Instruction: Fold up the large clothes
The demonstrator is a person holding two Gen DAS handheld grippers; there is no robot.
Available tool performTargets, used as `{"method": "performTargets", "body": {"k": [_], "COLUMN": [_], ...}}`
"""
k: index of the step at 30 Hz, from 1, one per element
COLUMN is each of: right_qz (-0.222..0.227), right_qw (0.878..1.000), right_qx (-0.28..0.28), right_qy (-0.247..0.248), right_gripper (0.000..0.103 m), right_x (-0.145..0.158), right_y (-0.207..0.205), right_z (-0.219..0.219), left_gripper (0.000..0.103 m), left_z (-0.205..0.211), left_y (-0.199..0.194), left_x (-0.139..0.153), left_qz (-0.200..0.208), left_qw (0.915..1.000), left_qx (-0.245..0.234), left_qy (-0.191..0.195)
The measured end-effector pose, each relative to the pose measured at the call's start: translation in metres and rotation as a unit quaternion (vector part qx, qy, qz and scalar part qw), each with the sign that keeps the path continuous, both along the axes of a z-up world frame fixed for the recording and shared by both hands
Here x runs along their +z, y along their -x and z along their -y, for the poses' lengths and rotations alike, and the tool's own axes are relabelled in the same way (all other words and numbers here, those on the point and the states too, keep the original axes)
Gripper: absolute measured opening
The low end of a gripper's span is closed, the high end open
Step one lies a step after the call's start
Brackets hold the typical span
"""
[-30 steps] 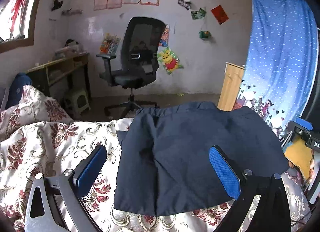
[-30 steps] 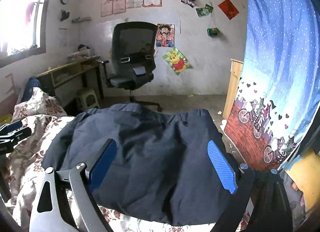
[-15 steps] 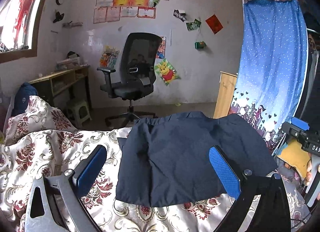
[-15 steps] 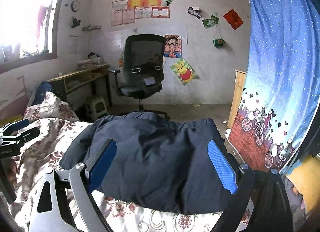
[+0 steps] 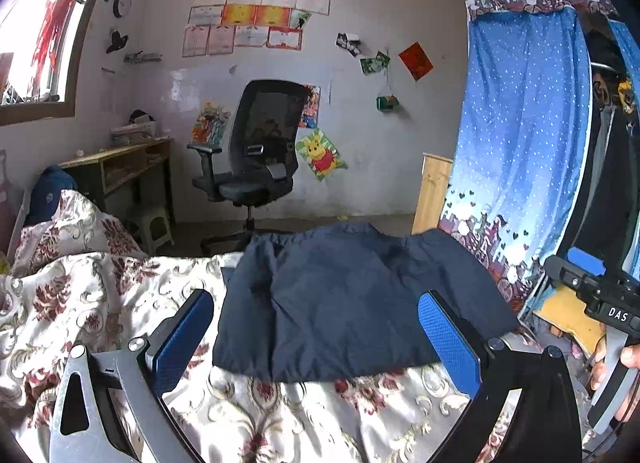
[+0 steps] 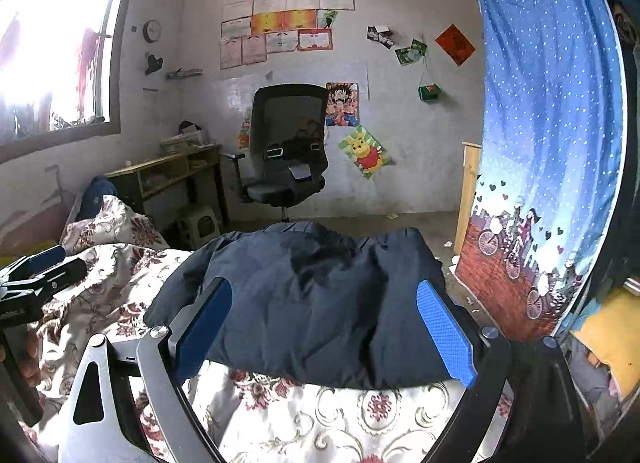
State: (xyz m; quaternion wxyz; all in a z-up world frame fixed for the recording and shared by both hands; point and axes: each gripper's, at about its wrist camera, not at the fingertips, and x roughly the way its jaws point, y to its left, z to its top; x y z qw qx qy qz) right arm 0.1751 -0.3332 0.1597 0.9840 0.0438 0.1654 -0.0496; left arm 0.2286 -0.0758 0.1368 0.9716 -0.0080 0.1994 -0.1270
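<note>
Dark navy garment (image 5: 352, 299) is lying folded on the floral bedspread (image 5: 100, 295), reaching toward the bed's far edge; left gripper (image 5: 316, 337) is hovering over its near hem with jaws spread wide, gripping nothing; right gripper (image 6: 324, 337) is doing the same, jaws wide apart and empty. Beyond the bed, an office chair (image 6: 288, 155) is sitting by the wall; blue curtain (image 6: 548, 135) is hanging on the right.

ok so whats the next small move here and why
Probably lower both grippers to the near hem: the left gripper and right gripper are open and empty above the navy garment, which lies folded on the floral bedspread.
</note>
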Motion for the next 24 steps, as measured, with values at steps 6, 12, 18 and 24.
{"method": "performTargets", "body": {"k": [6,12,18,24], "right_qz": [0.009,0.015,0.010,0.018], "right_qw": [1.000,1.000,1.000,1.000], "right_qx": [-0.013,-0.018,-0.011,-0.018], "right_qy": [-0.001,-0.016,-0.011,0.017], "right_gripper": [0.092,0.092,0.092,0.093], "right_x": [-0.001,-0.007,-0.025,-0.035], "right_y": [0.037,0.067,0.096,0.124], "right_z": [-0.005,-0.007,-0.014,-0.023], "left_gripper": [0.103,0.103,0.103,0.103], "left_z": [0.001,-0.005,-0.007,-0.007], "left_y": [0.028,0.056,0.087,0.107], "left_x": [-0.015,-0.021,-0.029,-0.037], "left_qz": [-0.021,-0.031,-0.041,-0.040], "left_qw": [0.9998,0.9993,0.9987,0.9986], "left_qx": [0.004,0.019,0.028,0.031], "left_qy": [-0.005,0.006,0.008,0.018]}}
